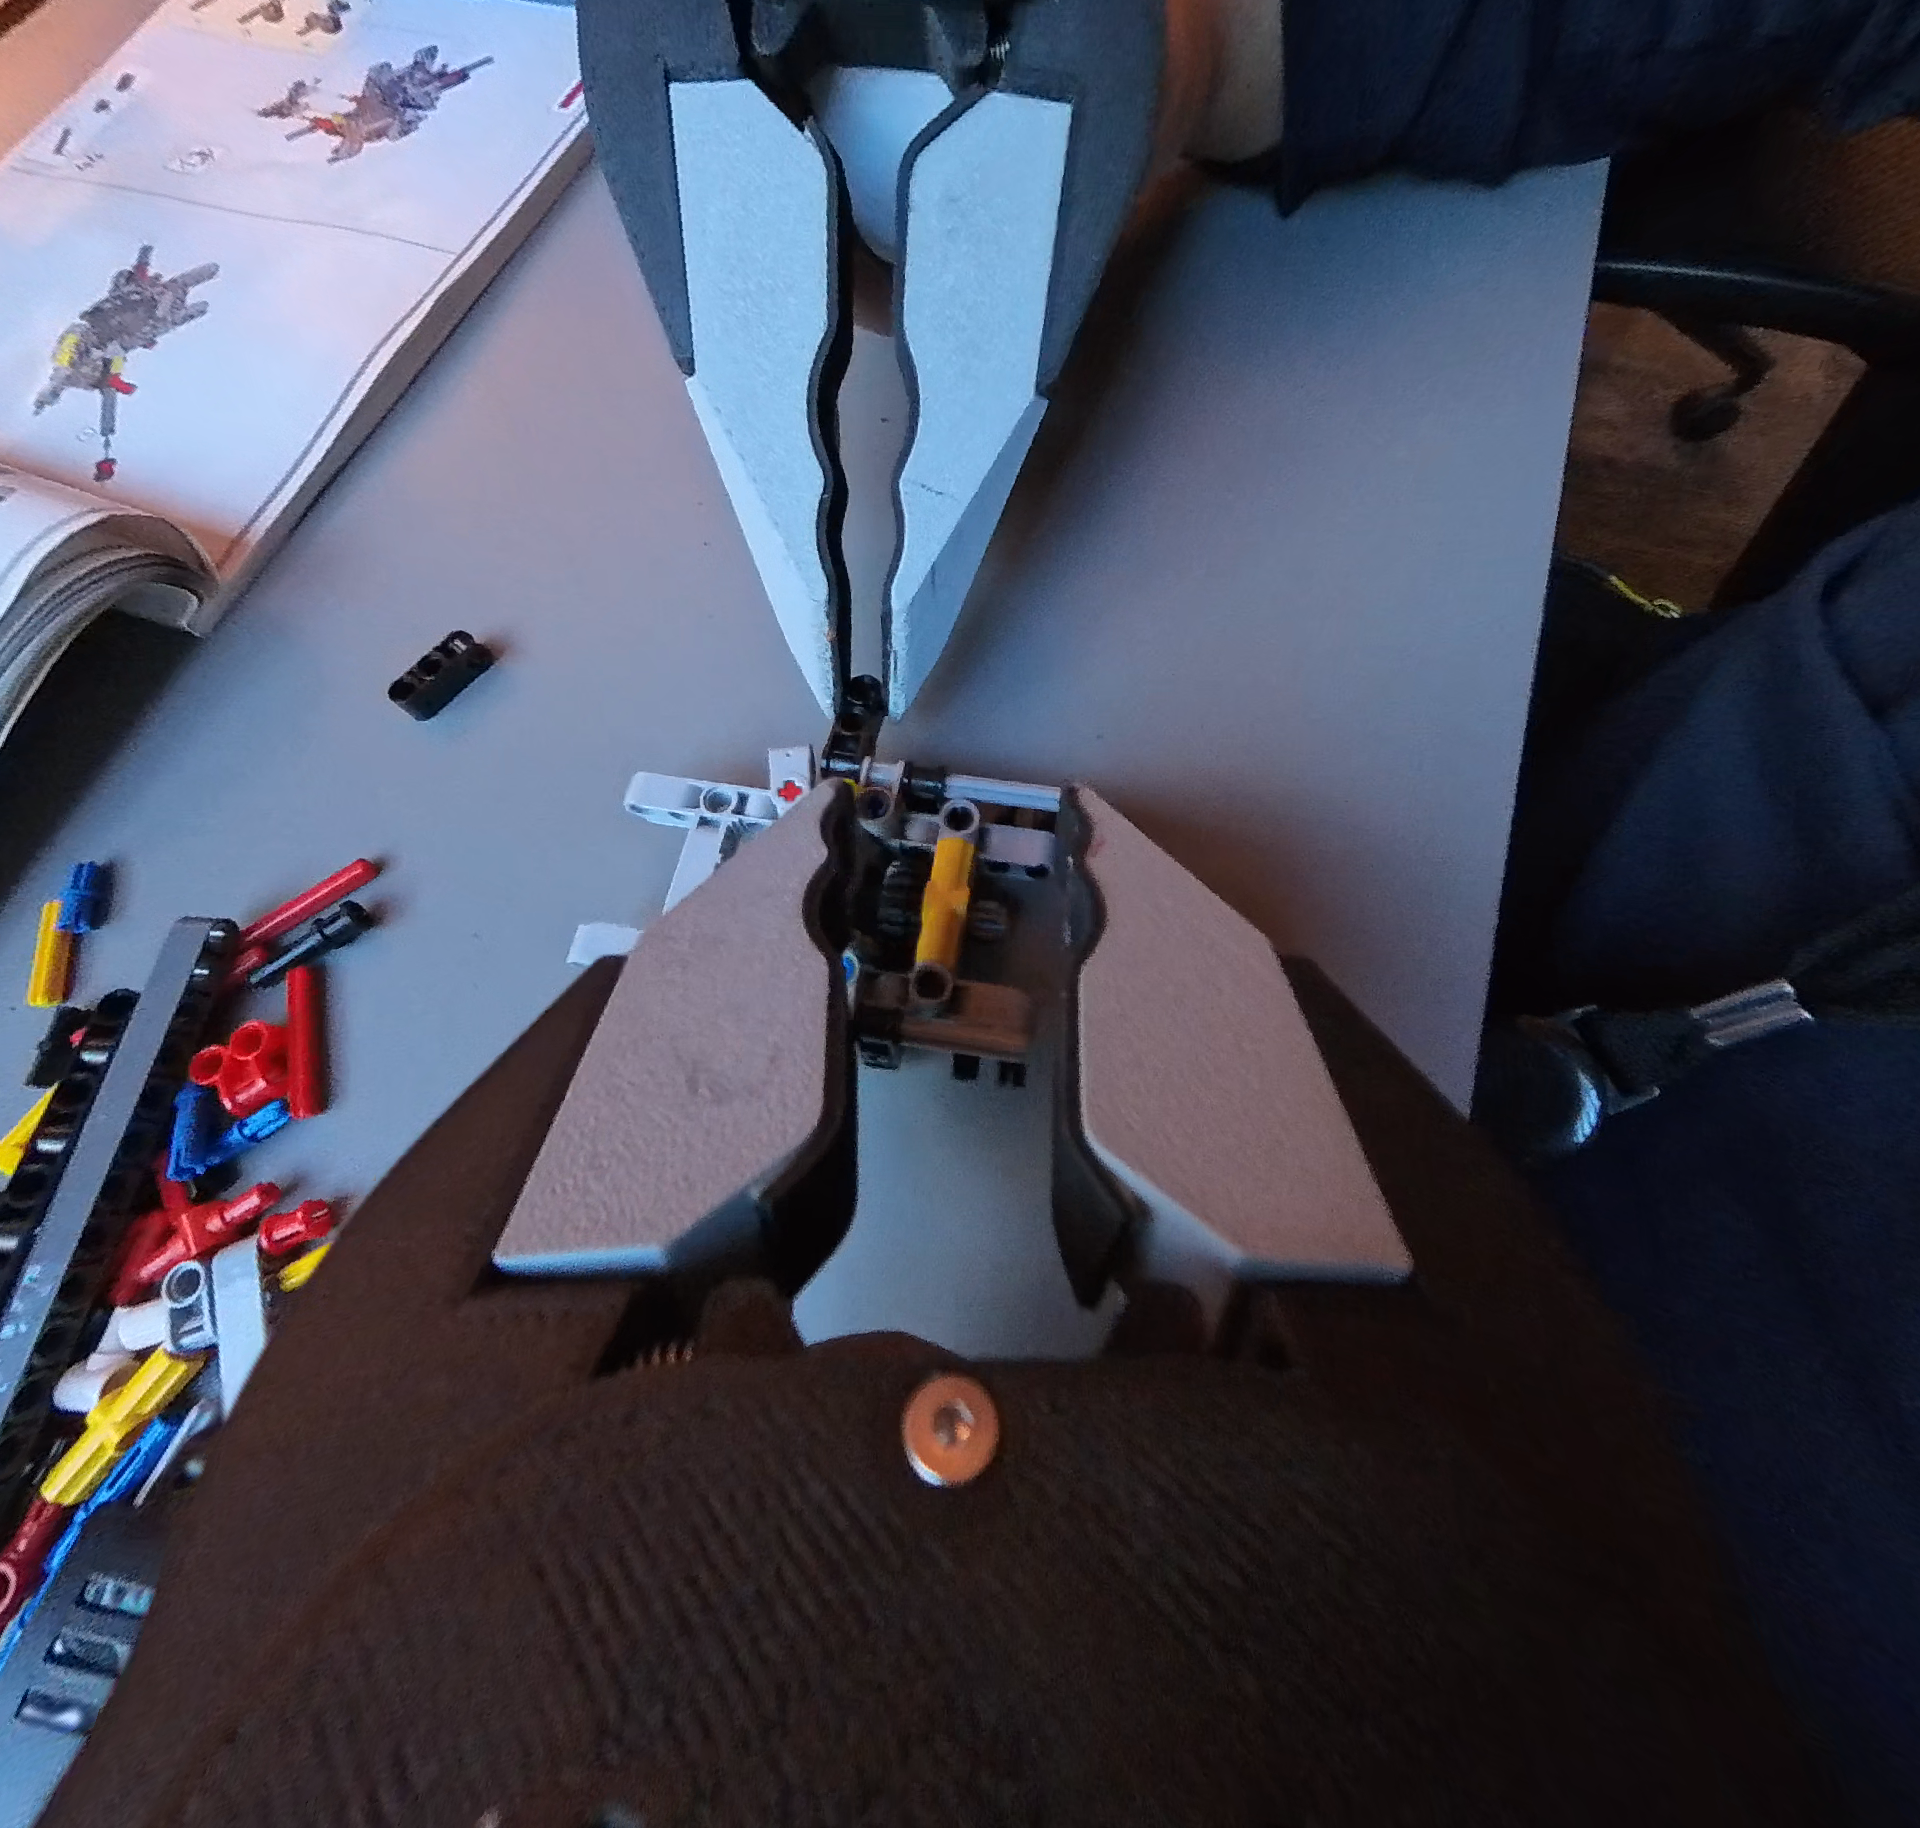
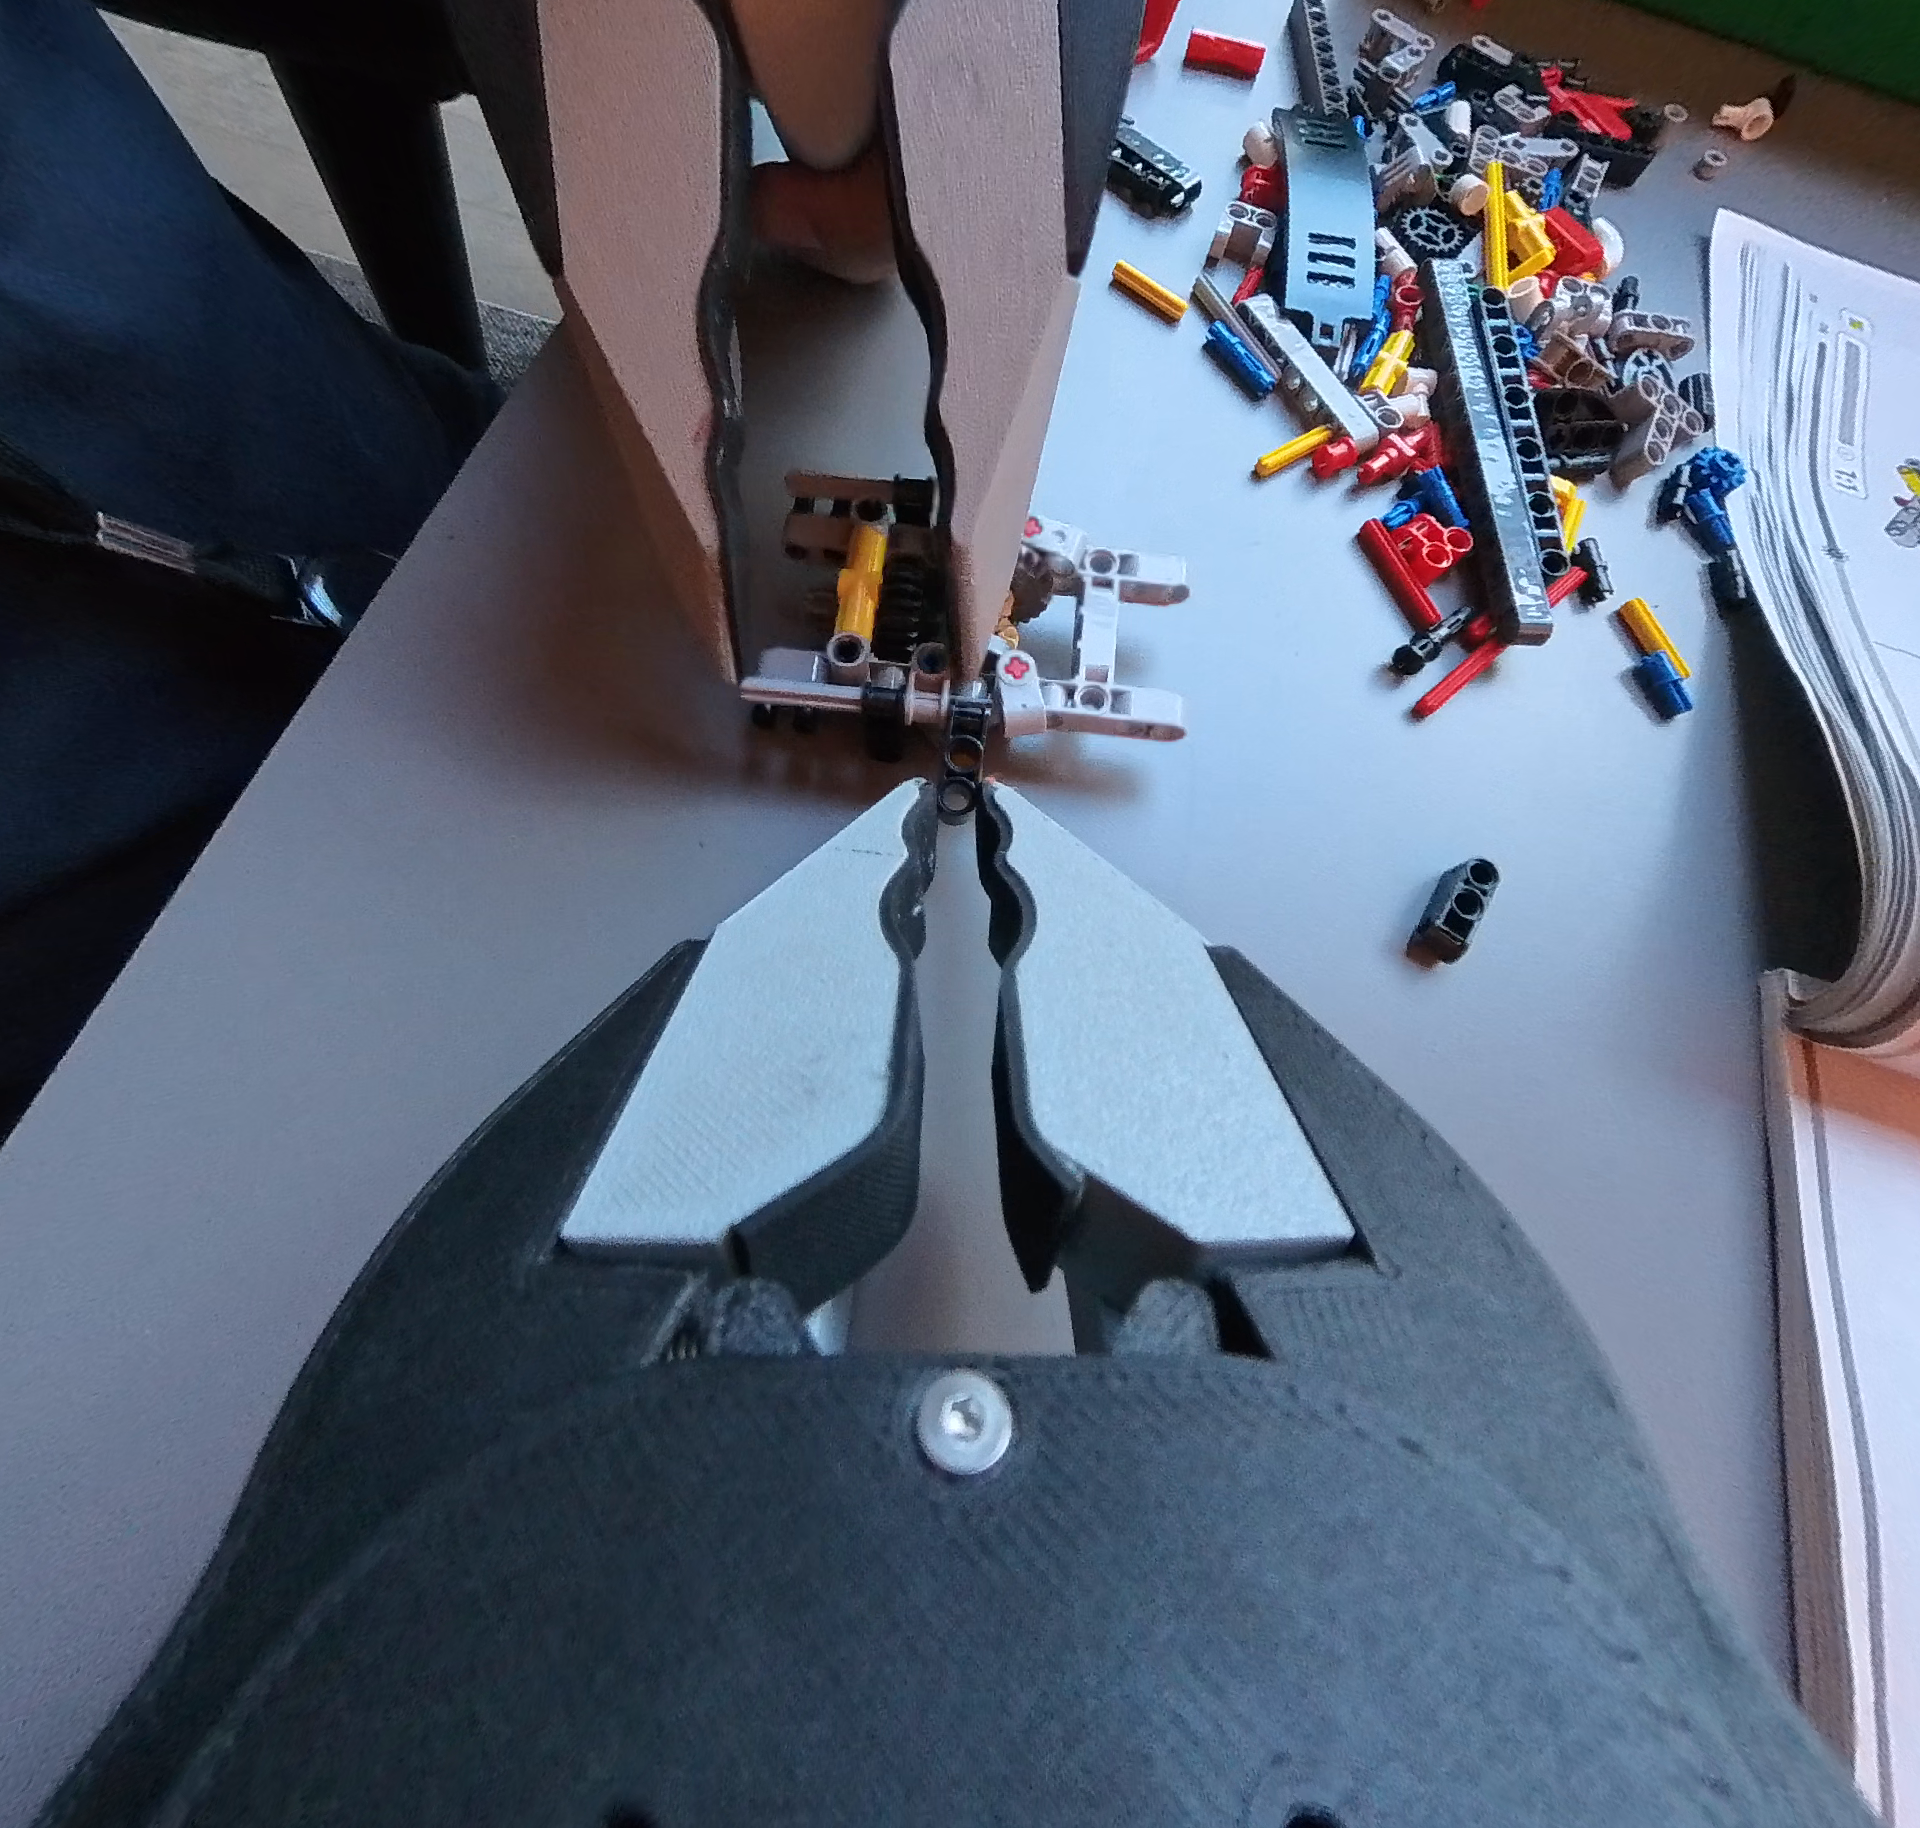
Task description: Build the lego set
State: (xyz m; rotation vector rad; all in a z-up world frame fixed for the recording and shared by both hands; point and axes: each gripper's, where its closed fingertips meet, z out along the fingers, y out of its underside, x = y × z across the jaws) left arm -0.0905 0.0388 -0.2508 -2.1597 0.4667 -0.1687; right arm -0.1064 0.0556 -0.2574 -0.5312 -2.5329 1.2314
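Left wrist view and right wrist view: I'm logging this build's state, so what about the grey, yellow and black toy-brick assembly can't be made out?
- Grey, yellow and black toy-brick assembly: its sides are hidden by the left gripper's fingers in both views.
- Its underside: hidden against the grey table.
- Small black connector joint: too small to judge seating.
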